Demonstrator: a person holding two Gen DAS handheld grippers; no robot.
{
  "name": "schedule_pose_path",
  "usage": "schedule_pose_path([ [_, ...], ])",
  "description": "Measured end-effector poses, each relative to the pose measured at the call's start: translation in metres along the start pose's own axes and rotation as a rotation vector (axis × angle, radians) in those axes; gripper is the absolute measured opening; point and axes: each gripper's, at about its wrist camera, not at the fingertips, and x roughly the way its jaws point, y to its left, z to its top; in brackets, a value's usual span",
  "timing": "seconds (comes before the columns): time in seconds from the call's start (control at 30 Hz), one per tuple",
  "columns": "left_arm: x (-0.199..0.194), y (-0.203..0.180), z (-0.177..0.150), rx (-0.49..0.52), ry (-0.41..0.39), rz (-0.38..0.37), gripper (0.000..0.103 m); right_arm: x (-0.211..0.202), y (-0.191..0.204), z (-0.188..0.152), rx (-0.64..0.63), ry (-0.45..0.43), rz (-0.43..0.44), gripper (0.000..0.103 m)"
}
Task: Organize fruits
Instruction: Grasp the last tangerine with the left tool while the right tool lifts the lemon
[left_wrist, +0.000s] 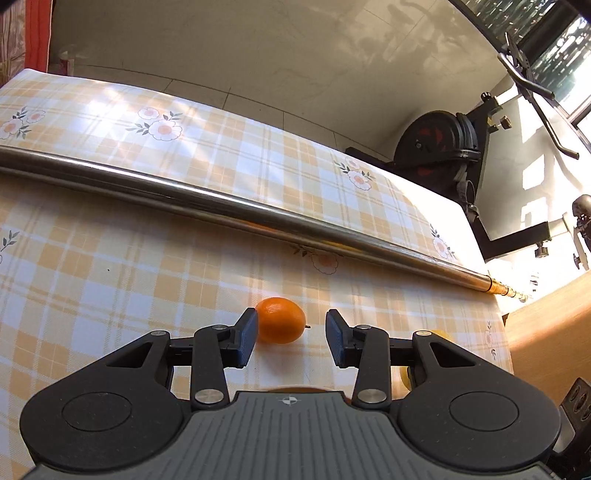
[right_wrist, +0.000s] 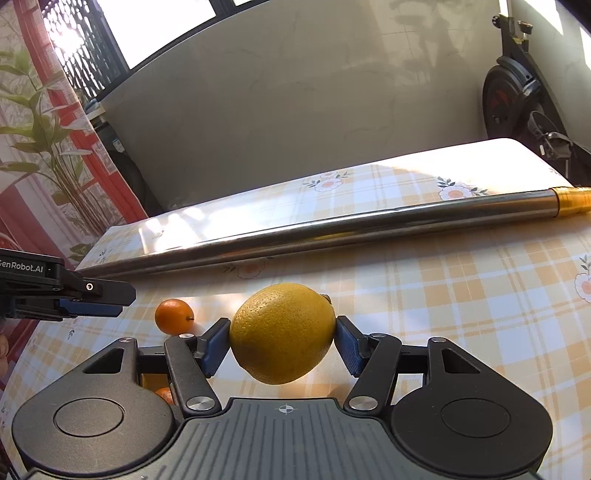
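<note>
A small orange kumquat lies on the checked tablecloth, just beyond my open left gripper, close to its left pad. The kumquat also shows in the right wrist view, with the left gripper hovering to its left. My right gripper is shut on a large yellow lemon, held between both blue pads above the cloth. A bit of yellow fruit shows behind the left gripper's right arm. Another orange fruit peeks out under the right gripper.
A long steel tube lies across the table beyond the fruit; it also shows in the right wrist view. An exercise bike stands past the table's far right edge. A plant and window sit at left.
</note>
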Motion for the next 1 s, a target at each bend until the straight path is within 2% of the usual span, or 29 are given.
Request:
schedule_pose_path([
  [0.1,0.014,0.005,0.004,-0.036,0.021,0.016,0.042,-0.004,-0.003,-0.003,0.004,-0.003,0.007,0.057],
  [0.37,0.04,0.001,0.009,-0.04,0.046,0.059,0.044,-0.009,-0.006,-0.008,0.016,-0.003,0.019,0.057],
  [0.57,0.05,-0.003,0.007,-0.044,0.055,0.057,0.046,-0.012,-0.007,-0.01,0.024,-0.007,0.028,0.057],
  [0.8,0.05,-0.003,0.004,-0.04,0.044,0.057,0.042,-0.017,-0.007,-0.014,0.039,-0.007,0.03,0.057],
  [1.0,0.027,-0.009,-0.002,0.02,-0.015,0.054,0.042,-0.024,-0.006,-0.016,0.05,-0.007,0.03,0.057],
])
